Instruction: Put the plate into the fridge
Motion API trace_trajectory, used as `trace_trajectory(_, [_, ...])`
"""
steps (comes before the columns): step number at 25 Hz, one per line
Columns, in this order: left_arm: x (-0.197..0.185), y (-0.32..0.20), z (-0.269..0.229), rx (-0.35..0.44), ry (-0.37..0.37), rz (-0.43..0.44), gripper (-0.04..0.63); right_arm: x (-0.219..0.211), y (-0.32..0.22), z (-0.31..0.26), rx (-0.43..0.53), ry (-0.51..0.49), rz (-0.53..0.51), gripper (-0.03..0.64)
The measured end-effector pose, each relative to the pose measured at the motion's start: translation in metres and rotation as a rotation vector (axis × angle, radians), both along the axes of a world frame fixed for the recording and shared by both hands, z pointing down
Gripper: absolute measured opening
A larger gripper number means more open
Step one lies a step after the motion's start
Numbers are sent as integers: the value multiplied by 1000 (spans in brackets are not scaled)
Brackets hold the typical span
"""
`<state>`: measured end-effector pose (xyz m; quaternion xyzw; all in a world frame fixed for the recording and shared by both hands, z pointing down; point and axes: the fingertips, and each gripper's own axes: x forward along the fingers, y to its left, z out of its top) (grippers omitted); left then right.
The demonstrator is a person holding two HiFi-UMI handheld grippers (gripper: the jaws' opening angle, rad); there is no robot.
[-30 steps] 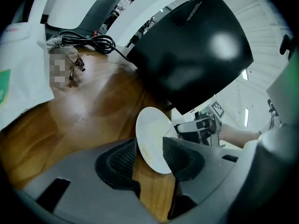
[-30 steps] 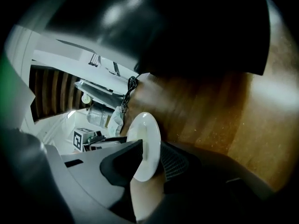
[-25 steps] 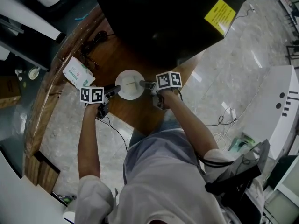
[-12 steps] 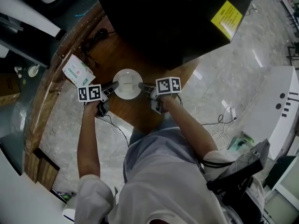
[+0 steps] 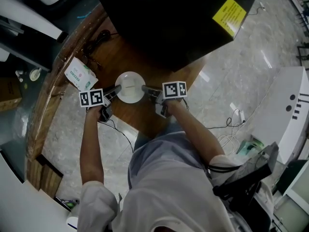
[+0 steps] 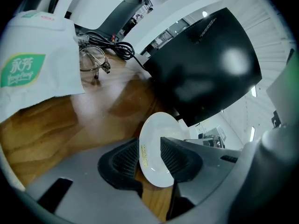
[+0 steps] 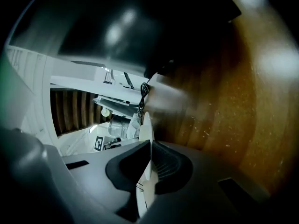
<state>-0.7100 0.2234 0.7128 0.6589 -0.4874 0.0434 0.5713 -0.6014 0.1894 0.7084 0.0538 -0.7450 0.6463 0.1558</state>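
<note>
A white plate [image 5: 129, 87] lies low over the wooden table [image 5: 120, 57], between my two grippers. My left gripper [image 5: 115, 91] is at its left edge. In the left gripper view the plate [image 6: 159, 139] has its rim between the pads of that gripper [image 6: 150, 146], which stand apart and open. My right gripper [image 5: 147, 89] is at the plate's right edge. In the right gripper view the plate [image 7: 146, 125] shows edge-on, and the jaws of that gripper [image 7: 150, 146] are closing, with both pads pressed on the rim. The black fridge [image 5: 169, 18] stands just beyond.
A tissue pack [image 5: 79, 74] lies left of the plate, near the table's curved edge. A black cable [image 5: 96, 40] and a pair of glasses [image 6: 93, 62] lie behind it. The fridge carries a yellow label [image 5: 228, 14]. Marble floor surrounds the table.
The plate and both grippers have shifted slightly to the left and away from me. The right gripper's tips have come in onto the plate's right edge.
</note>
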Motion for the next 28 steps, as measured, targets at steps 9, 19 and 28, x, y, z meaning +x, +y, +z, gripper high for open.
trace_trajectory(9, [5, 12, 0, 0, -9, 23, 156, 5, 12, -1, -75, -29, 26, 25])
trace_trajectory(19, [31, 13, -3, 182, -283, 87, 152, 33, 10, -6, -67, -44, 60, 25])
trace_trajectory(28, [104, -3, -34, 349, -355, -33, 129, 109, -3, -31, -123, -106, 69, 25])
